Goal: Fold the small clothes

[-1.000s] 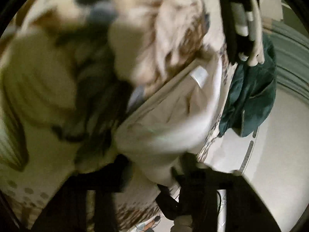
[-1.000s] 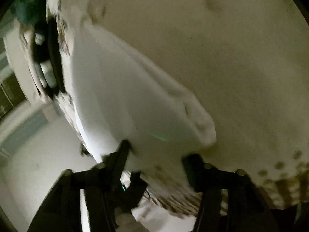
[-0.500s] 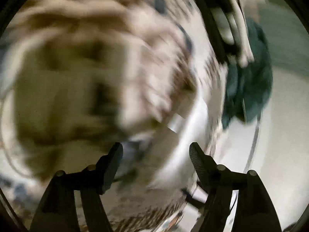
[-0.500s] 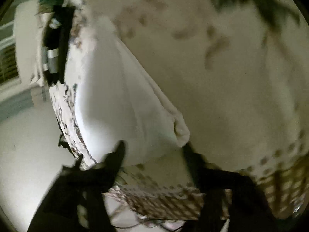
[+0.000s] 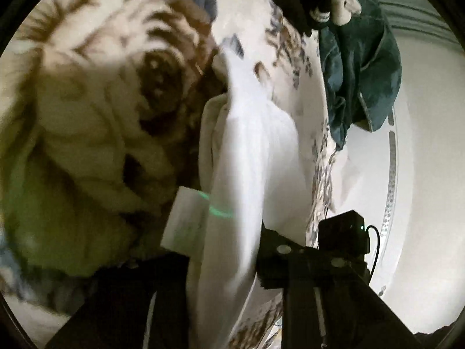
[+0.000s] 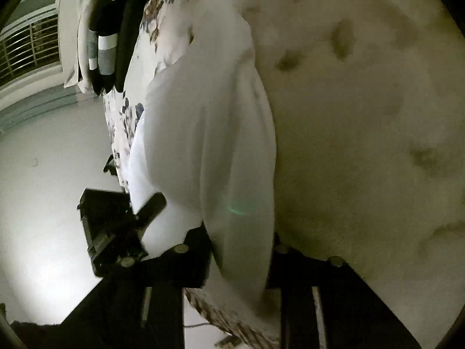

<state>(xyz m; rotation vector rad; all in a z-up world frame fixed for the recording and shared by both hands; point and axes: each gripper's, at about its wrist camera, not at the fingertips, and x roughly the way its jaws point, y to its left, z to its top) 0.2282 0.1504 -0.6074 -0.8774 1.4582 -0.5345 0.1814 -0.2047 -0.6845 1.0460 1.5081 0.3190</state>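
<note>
- Gripping a bunched fold of the white garment (image 5: 255,157), the left gripper (image 5: 223,264) has the cloth running down between its black fingers – the jaws are closing, and the fabric fills the gap between them.
- A white care label (image 5: 186,224) hangs off the garment's left edge, just above the near left finger.
- The right gripper (image 6: 238,250) has its jaws closing too, with a thick fold of the same white garment (image 6: 209,133) pinched between the two dark fingers; the cloth bulges out above them and a strip trails down below.
- The garment lies on the patterned bedspread (image 5: 87,101), which carries brown leafy prints in the left view and looks pale with faint blotches (image 6: 363,116) in the right view.
- At the far edge of the bed sits a crumpled dark green garment (image 5: 360,67), touching the bedspread's border.
- Beside it, at the top of the left view, a dark folded stack (image 5: 305,3) of clothes is partly visible; in the right view the same stack (image 6: 104,29) shows black, grey and white bands.
- Beyond the bed, a pale floor (image 6: 46,174) spreads out on the left of the right view – a barred window (image 6: 26,49) stands far off.
- The other gripper's black body (image 6: 113,226) shows at the garment's left edge in the right view.
</note>
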